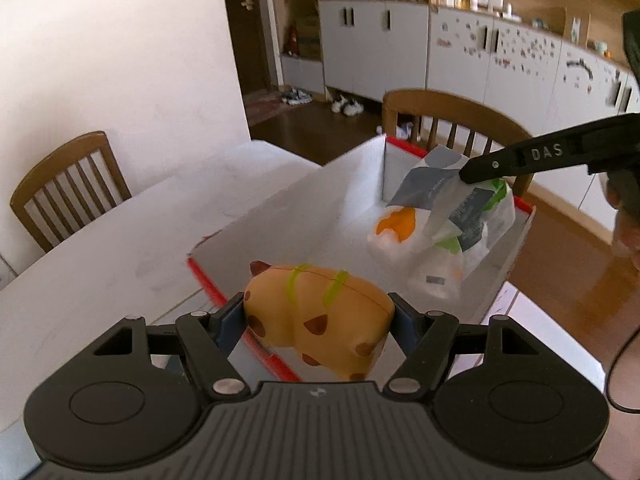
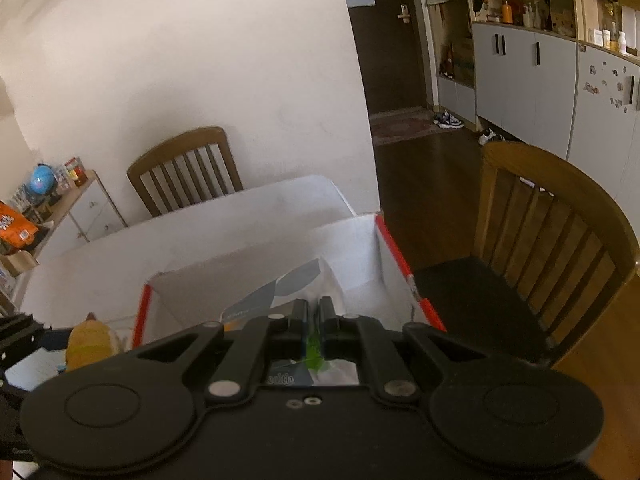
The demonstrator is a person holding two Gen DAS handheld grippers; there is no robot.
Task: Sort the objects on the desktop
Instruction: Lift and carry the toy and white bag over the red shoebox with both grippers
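Observation:
My left gripper (image 1: 318,314) is shut on a yellow spotted squishy toy (image 1: 320,312) and holds it over the near edge of a white box with red trim (image 1: 280,216). The toy also shows at the left of the right wrist view (image 2: 90,344). My right gripper (image 2: 314,320) is shut on a white plastic snack bag (image 1: 440,224) with grey, green and orange print, holding it by its top inside the far end of the box (image 2: 360,240). In the left wrist view the right gripper's black fingers (image 1: 492,166) pinch the bag from the right.
The box sits on a white table (image 1: 100,248). Wooden chairs stand at the far left (image 1: 68,188) and behind the box (image 1: 452,120); another chair (image 2: 552,232) is at the right. Grey cabinets (image 1: 500,60) line the back wall.

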